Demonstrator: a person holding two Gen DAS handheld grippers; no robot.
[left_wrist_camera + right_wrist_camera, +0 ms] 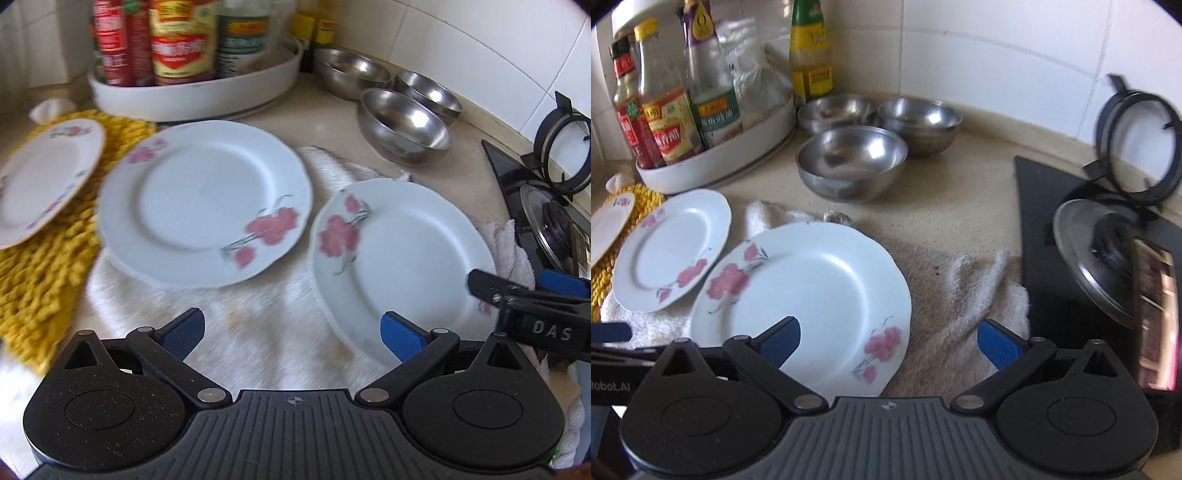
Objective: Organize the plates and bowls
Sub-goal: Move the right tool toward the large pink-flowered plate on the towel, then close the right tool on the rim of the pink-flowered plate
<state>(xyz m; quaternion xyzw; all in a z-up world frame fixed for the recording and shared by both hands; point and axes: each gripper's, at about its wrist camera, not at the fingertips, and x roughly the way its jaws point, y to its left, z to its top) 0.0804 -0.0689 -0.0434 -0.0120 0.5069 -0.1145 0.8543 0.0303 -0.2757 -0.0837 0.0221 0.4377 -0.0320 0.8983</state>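
Observation:
Two white plates with pink flowers lie on a white towel [258, 325]: one in the middle [205, 203], also in the right wrist view [670, 249], and one at the right [400, 266], large in the right wrist view [801, 302]. A smaller floral plate [44, 181] rests on a yellow mat [40, 280]. Three steel bowls [404, 125] [851, 162] stand behind. My left gripper [291, 332] is open and empty above the towel. My right gripper [888, 343] is open and empty over the right plate's near edge; it shows in the left wrist view [517, 286].
A white tray [192, 88] of sauce bottles stands at the back left. A black gas hob [1078, 258] with burner and pan ring lies at the right. Tiled wall runs behind the counter.

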